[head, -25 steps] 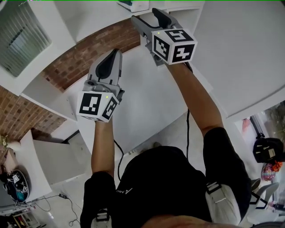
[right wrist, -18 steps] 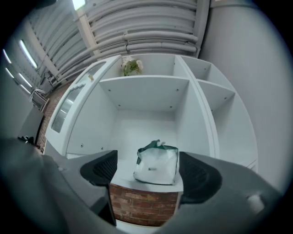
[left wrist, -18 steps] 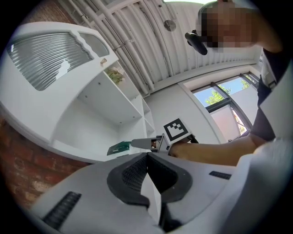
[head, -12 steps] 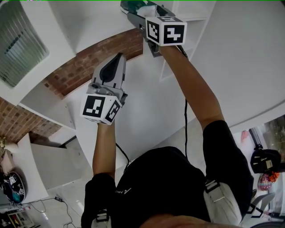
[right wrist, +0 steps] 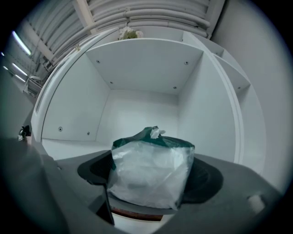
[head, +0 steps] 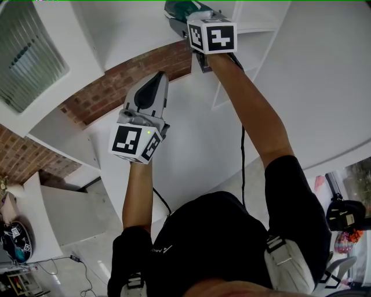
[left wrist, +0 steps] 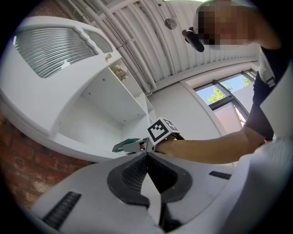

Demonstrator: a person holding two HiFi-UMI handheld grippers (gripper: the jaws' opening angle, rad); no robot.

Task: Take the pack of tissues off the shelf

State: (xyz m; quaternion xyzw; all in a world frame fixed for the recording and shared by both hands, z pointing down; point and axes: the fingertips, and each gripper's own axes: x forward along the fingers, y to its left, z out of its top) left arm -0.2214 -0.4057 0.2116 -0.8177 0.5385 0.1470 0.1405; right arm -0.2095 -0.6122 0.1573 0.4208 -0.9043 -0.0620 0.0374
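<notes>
The pack of tissues (right wrist: 151, 171), clear plastic with a green top, stands at the front of a high white shelf compartment (right wrist: 137, 114). My right gripper (right wrist: 151, 185) reaches up to it with its jaws spread wide. The pack sits between the dark pads (right wrist: 94, 170), and a gap shows on each side. In the head view the pack (head: 184, 8) peeks out at the top edge past the right gripper (head: 181, 18). My left gripper (head: 157, 78) hangs lower and to the left, shut and empty, pointing up at the shelving; its pads (left wrist: 137, 171) meet at the tip.
Curved white shelving (head: 249, 26) rises over a brick wall (head: 110, 87). A small plant (right wrist: 129, 33) sits on top of the shelf unit. A louvred white panel (left wrist: 59, 45) is at the upper left. Bags (head: 348, 212) lie on the floor at the right.
My right gripper has risen and pushed forward to the shelf, and its jaws now stand round the tissue pack. The left gripper has stayed nearly in place.
</notes>
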